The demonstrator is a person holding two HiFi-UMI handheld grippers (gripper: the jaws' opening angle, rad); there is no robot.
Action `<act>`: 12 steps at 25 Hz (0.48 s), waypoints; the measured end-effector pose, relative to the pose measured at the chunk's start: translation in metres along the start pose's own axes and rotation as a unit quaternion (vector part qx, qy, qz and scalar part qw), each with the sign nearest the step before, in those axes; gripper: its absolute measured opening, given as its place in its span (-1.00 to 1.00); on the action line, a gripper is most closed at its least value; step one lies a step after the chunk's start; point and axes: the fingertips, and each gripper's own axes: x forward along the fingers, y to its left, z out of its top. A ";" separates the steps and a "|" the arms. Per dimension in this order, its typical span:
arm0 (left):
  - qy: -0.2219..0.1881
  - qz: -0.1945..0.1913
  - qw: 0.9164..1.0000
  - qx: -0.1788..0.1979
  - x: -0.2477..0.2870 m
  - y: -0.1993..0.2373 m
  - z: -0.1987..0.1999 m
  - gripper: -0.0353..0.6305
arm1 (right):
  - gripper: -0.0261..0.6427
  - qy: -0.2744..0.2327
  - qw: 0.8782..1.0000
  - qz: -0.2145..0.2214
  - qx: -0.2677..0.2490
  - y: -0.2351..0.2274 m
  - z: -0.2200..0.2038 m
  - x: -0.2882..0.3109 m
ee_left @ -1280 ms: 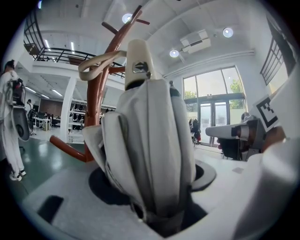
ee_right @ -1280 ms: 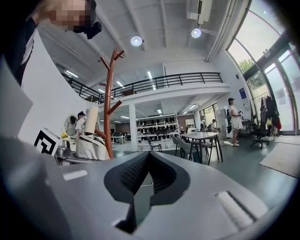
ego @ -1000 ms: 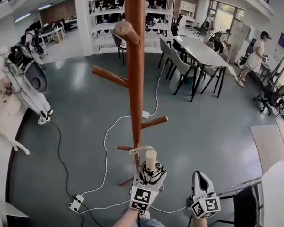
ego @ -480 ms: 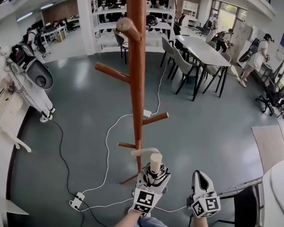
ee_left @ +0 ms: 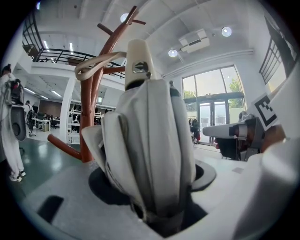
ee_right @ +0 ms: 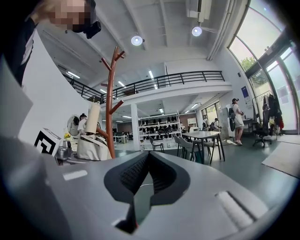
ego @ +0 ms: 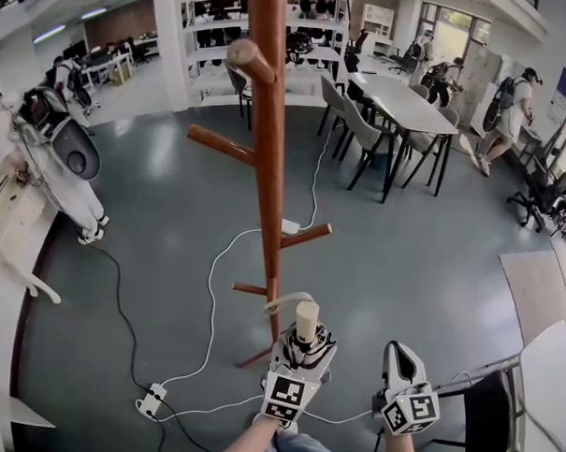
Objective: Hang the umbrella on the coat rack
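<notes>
Grip first: the left claw (ego: 301,349) is clamped round the folded grey-and-white umbrella (ee_left: 150,154). Its jaws stand wide on the bundled canopy, and the pale handle (ego: 306,320) points up. A flat strap loop (ego: 284,301) stands out from the handle's top toward 10 o'clock.

The right claw (ego: 402,358) is at 3 o'clock of the left one and well apart from it. Its jaws are drawn together on nothing, so it takes no part for now.

The brown coat rack (ego: 271,155) rises at 12 o'clock of the umbrella, just beyond the handle in the head view. Its lowest short peg (ego: 250,289) lies at 10 o'clock of the strap. The peg is near the strap but, as far as I can tell, not through it. A longer peg (ego: 221,144) higher up is bare too.

In my judgement the pickup and the carry are done, and the hanging itself is not, since nothing of the umbrella rests on the rack. What is left is to bring the loop over a peg tip, let the weight settle, then open the left claw.
</notes>
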 end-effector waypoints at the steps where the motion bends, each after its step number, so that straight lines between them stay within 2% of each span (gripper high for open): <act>1: 0.000 0.001 1.000 -0.001 0.001 0.002 0.000 0.02 | -0.89 0.001 1.000 -0.001 0.000 -0.001 0.000 0.001; 12: 0.006 0.002 1.000 -0.006 0.016 0.023 -0.003 0.02 | -0.89 0.009 1.000 -0.001 0.000 -0.005 -0.002 0.020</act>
